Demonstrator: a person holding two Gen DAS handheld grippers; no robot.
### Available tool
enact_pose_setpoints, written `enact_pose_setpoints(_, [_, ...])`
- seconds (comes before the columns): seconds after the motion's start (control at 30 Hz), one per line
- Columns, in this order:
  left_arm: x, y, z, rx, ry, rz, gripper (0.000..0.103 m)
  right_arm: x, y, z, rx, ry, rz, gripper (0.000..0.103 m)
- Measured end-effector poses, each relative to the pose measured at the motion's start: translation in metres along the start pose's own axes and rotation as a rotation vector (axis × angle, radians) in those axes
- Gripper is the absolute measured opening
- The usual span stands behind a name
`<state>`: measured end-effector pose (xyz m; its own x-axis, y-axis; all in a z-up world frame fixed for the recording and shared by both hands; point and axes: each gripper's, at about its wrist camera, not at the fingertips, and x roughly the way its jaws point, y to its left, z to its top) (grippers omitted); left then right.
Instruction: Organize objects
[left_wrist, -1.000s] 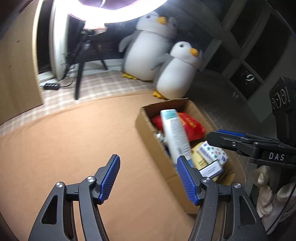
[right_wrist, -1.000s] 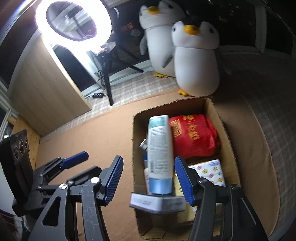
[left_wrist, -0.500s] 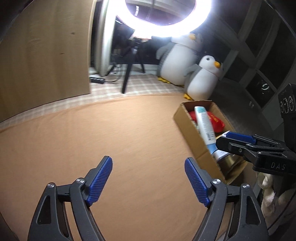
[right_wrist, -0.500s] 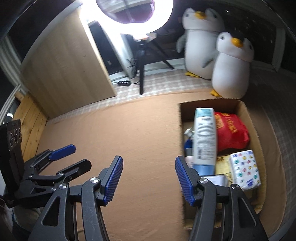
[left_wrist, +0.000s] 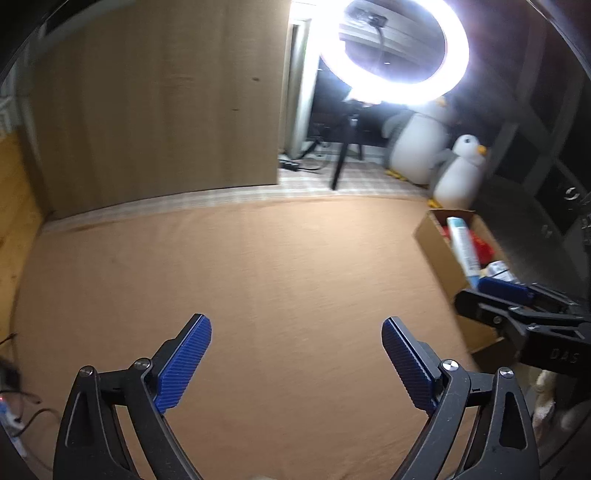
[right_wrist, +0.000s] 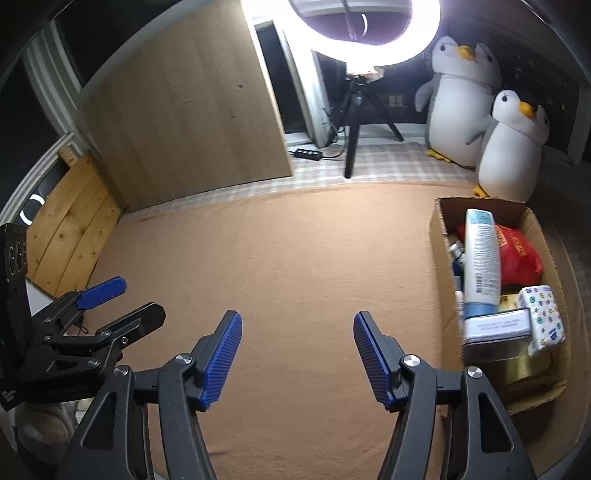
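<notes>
Cardboard box (right_wrist: 441, 236), packed with white bottle (right_wrist: 480, 258), red pouch (right_wrist: 521, 251), patterned pack (right_wrist: 543, 317), sits on tan mat (right_wrist: 295, 258), right of both tongs. Right gripper (right_wrist: 297, 354) half-wide, just been opening, empty. Left gripper (left_wrist: 296, 362) wide, just been opening, nothing between blue pads (left_wrist: 184, 363). Penguin plushes (right_wrist: 513, 147) beyond box.

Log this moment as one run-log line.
left gripper: open, empty, jaws just widened | right gripper: open, empty | cardboard box: full, right of both

Left hand-held gripper (left_wrist: 296, 338), jaws just opening, empty above orange cloth (left_wrist: 280, 266).
</notes>
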<state>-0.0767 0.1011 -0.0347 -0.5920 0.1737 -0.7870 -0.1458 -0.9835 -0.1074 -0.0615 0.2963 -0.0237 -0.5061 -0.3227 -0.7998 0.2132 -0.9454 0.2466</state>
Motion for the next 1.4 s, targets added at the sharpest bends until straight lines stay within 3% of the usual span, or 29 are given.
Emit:
enact_pose_setpoints(0.37, [-0.043,0.03,-0.023,-0.044,-0.043,0.092,0.099,-0.009,0.04,-0.017,-0.047,-0.041,0.004,0.06])
enact_pose_setpoints(0.73, [-0.058,0.042,-0.045,-0.065,-0.036,0.109,0.099,-0.01,0.067,-0.033,-0.067,-0.04,-0.029,0.06])
enact_pose_setpoints(1.4, [-0.058,0.05,-0.038,-0.057,-0.042,0.117,0.1,-0.007,0.077,-0.029,-0.06,-0.045,-0.072,0.061])
